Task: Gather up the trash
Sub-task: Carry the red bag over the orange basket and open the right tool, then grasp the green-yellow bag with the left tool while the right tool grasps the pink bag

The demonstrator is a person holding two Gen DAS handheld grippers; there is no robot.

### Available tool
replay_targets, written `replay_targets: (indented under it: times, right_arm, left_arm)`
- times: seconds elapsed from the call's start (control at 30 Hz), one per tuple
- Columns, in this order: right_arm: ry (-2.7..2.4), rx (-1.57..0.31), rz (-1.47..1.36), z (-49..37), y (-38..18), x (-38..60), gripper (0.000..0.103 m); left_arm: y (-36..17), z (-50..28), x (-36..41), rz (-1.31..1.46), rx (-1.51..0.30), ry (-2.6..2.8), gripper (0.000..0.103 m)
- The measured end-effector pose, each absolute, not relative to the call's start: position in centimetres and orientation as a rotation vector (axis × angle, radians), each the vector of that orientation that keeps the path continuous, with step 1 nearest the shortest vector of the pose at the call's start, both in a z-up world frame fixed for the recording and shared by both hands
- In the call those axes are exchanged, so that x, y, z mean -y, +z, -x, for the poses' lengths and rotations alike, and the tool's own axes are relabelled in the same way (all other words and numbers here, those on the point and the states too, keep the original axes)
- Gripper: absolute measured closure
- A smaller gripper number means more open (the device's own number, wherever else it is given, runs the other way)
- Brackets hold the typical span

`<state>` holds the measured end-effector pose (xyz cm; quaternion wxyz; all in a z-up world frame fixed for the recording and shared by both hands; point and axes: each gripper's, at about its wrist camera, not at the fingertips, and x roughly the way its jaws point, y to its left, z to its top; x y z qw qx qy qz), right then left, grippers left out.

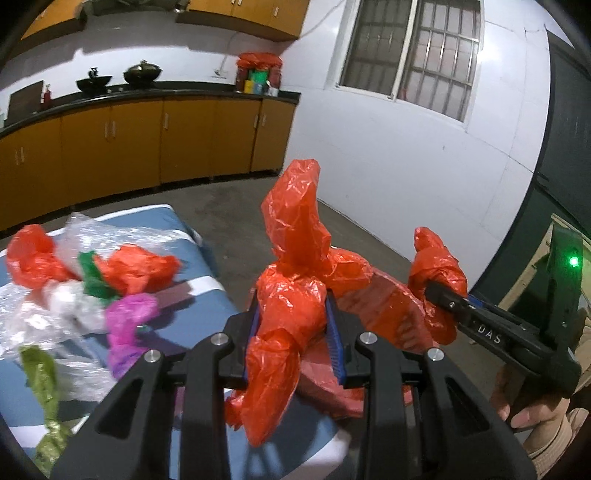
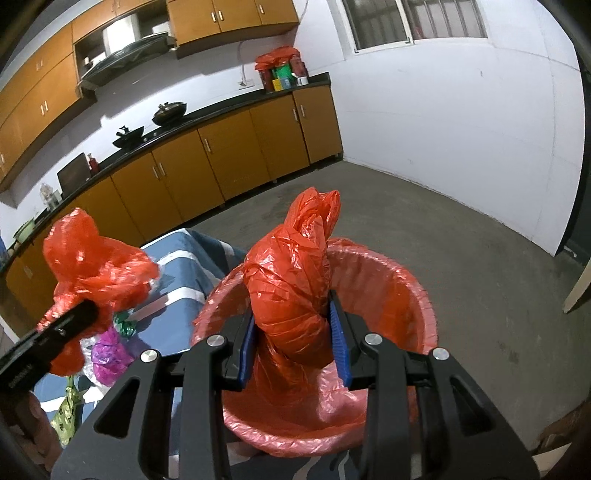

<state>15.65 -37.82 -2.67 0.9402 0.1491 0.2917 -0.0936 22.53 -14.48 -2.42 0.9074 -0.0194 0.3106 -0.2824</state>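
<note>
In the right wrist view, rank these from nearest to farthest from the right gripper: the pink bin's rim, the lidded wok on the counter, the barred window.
1. The pink bin, lined in red plastic, sits directly under the right gripper, which is clamped on a bunched handle of the red bag.
2. The lidded wok, upper left on the dark counter.
3. The window, top right, on the far wall.

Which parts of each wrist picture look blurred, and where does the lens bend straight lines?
Left wrist view: the trash pile on the blue table is smeared by motion, while the orange bag stays sharp. Right wrist view: the countertop bows into a curve, and the left gripper at the edge is soft.
</note>
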Motion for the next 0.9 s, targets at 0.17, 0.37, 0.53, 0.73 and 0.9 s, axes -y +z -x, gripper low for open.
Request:
replay_targets:
  times: [0.17,0.37,0.53,0.73,0.9]
  right_arm:
    - [-0.191,-0.585,-0.339,-16.0,-2.8,39.0,0.067]
    - [-0.197,-0.570,-0.358,-16.3,-2.8,39.7,0.066]
    - [-0.202,-0.545,-0.374,-15.9,-3.0,40.2,0.053]
    - [-0.217,-0.538,-0.354,-15.5,-3.2,40.2,0.039]
    - [-0.243,-0.543,-0.310,-14.6,-3.5,39.6,0.039]
  left_arm:
    - [-3.4,-23.8,16.6,0.035,-0.664,-0.615,0.071]
    - [-4.3,-24.6,18.3,0.032,-0.675,-0.645,0.070]
    - [-5.0,-25.6,19.3,0.039,-0.700,-0.657,0.061]
    - [-5.6,-25.9,18.6,0.041,-0.721,-0.632,0.054]
    - [-5.4,-25.4,15.4,0.029,-0.698,-0.527,0.048]
